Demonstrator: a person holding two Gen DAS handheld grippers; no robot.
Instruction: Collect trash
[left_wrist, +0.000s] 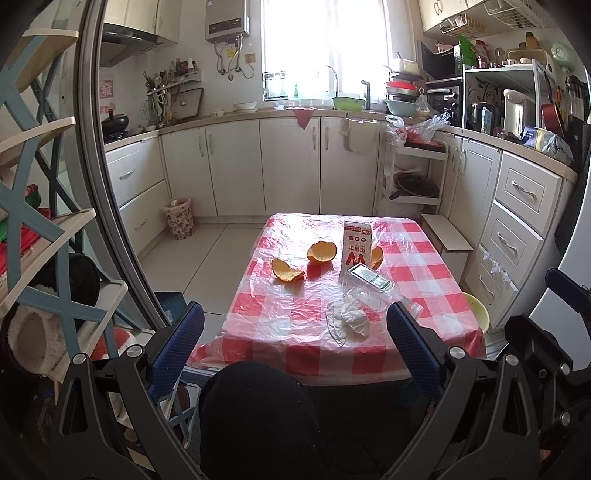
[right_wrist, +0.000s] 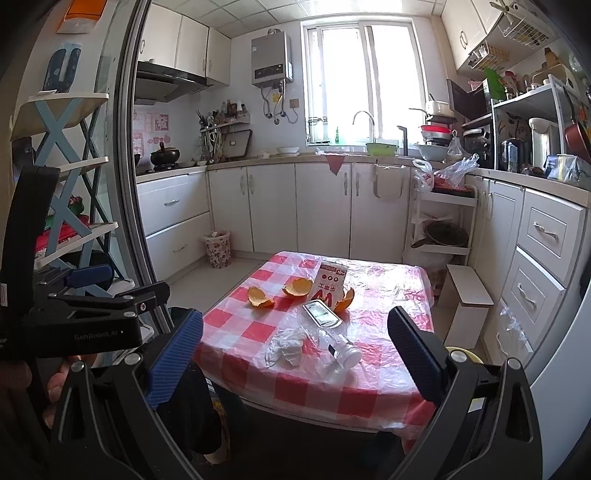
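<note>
A low table with a red-and-white checked cloth (left_wrist: 280, 314) (right_wrist: 373, 384) holds the trash. A red-and-white milk carton (left_wrist: 356, 248) (right_wrist: 328, 288) stands upright. Orange peels (left_wrist: 322, 252) (right_wrist: 260, 297) lie around it. A clear plastic bottle (left_wrist: 369, 282) (right_wrist: 334, 334) lies on its side. Crumpled white tissue (left_wrist: 349, 319) (right_wrist: 286, 349) lies near the front edge. My left gripper (left_wrist: 295, 339) is open and empty, short of the table. My right gripper (right_wrist: 295, 362) is open and empty, above the front edge. The left gripper's body shows at the left of the right wrist view (right_wrist: 85, 317).
A floral waste bin (left_wrist: 179, 218) (right_wrist: 218, 248) stands on the floor by the left cabinets. A yellow basin (left_wrist: 478, 312) sits right of the table. A small white stool (right_wrist: 467, 306) stands beside the drawers. A blue-and-white shelf rack (left_wrist: 40, 236) is at the left.
</note>
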